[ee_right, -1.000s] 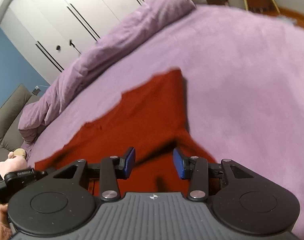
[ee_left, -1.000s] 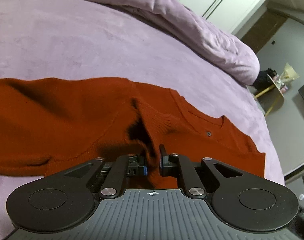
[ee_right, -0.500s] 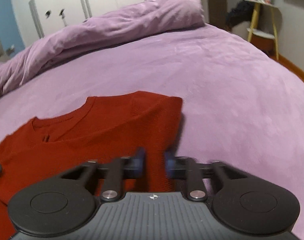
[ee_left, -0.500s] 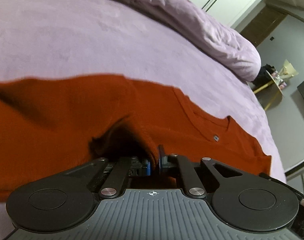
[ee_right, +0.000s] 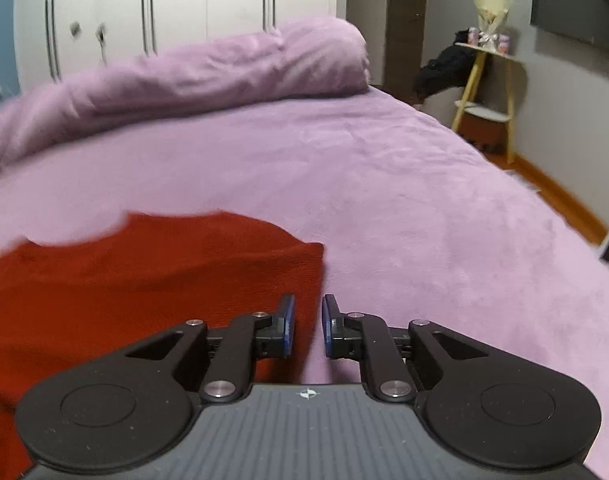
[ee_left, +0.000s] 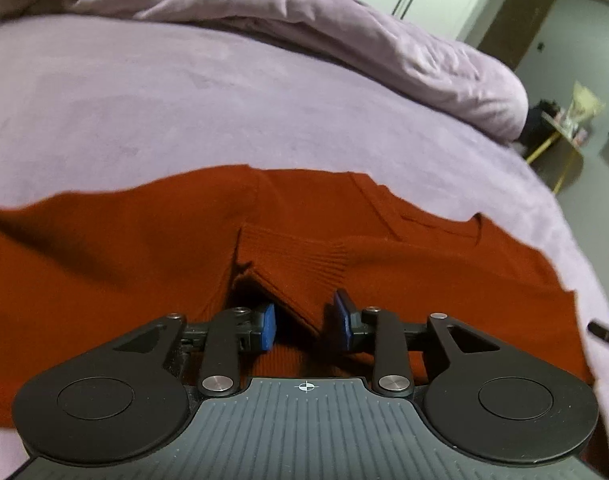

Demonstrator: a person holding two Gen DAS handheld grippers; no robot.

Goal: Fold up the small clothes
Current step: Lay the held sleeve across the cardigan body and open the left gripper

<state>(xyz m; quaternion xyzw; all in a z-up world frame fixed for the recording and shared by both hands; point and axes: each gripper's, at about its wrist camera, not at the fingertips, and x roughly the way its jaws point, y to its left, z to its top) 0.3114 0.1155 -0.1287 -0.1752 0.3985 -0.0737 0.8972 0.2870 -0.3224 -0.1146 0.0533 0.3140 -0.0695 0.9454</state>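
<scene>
A rust-red knit sweater point(ee_left: 104, 248) lies spread on the purple bed point(ee_left: 184, 100). One sleeve is folded across its body, and the ribbed cuff point(ee_left: 296, 264) ends between the blue pads of my left gripper point(ee_left: 304, 320). Those jaws are opening, and the pads stand clear of the cuff on both sides. In the right wrist view the sweater point(ee_right: 124, 280) fills the lower left. My right gripper point(ee_right: 307, 326) hovers at the sweater's right edge. Its jaws are a narrow gap apart and opening, with only the hem line and bed cover showing between them.
A rolled purple duvet point(ee_right: 224, 68) lies along the far side of the bed, with white wardrobe doors point(ee_right: 184, 8) behind it. A yellow-legged side table point(ee_right: 488, 80) with a bouquet stands past the bed's right edge, above a wooden floor.
My left gripper was shut on the sleeve cuff; its pads have now parted and the cuff lies loose. My right gripper closed, rolled level, and shifted to the sweater's right edge.
</scene>
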